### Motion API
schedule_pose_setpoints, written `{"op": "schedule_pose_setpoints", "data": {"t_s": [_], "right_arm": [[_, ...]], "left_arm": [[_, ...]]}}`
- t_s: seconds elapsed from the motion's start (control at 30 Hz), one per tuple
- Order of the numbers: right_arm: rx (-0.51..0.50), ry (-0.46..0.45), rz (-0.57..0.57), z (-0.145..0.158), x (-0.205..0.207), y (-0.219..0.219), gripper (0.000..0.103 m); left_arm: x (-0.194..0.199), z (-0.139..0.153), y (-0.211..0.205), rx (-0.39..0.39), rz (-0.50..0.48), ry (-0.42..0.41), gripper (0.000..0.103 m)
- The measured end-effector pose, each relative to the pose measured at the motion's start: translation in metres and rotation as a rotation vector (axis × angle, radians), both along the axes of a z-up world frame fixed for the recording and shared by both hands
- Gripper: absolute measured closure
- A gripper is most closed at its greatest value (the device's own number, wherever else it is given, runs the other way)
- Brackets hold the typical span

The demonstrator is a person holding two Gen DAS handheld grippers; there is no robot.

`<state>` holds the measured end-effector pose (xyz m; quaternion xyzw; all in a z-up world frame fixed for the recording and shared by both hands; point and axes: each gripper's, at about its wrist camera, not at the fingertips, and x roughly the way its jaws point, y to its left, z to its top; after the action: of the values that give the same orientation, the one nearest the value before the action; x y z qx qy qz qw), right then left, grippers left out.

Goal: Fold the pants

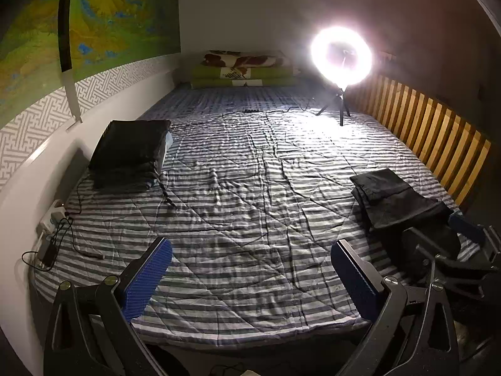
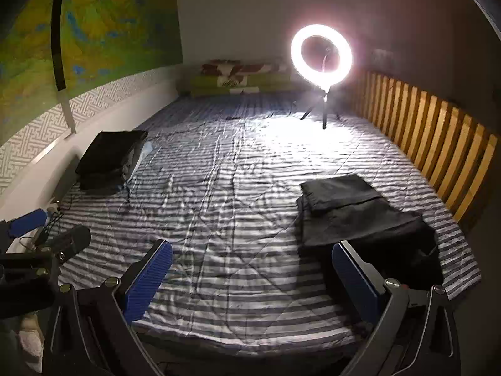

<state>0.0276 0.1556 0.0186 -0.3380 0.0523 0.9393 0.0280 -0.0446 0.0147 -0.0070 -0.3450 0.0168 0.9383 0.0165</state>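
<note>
- Both the left gripper and right gripper stand spread wide and empty, over the near edge of the striped quilt.
- Dark crumpled pants lie near right, apparently unfolded.
- A stack of dark folded garments at far left looks finished.
</note>
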Motion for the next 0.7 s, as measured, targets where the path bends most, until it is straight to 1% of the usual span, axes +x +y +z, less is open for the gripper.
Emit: {"op": "schedule_pose_setpoints", "data": {"t_s": [0.13, 0.23, 0.37, 0.53, 0.7], "right_arm": [[0.008, 0.001, 0.011, 0.001, -0.001, -0.005, 0.002], [-0.005, 0.014, 0.01, 0.003, 0.0, -0.007, 0.002], [-0.018, 0.017, 0.012, 0.005, 0.005, -0.006, 0.002], [-0.005, 0.021, 0.015, 0.007, 0.009, 0.0, 0.002], [-0.036, -0.005, 0.009, 0.004, 0.004, 0.01, 0.002]], "left_arm": [[0.005, 0.008, 0.003, -0.012, -0.01, 0.015, 0.0], [0.01, 0.011, 0.002, -0.02, -0.009, 0.034, 0.0], [0.013, 0.012, 0.0, -0.004, -0.002, 0.038, 0.0], [0.013, 0.014, 0.005, 0.001, 0.004, 0.048, 0.0], [0.008, 0.014, 0.011, -0.002, 0.004, 0.039, 0.0]]}}
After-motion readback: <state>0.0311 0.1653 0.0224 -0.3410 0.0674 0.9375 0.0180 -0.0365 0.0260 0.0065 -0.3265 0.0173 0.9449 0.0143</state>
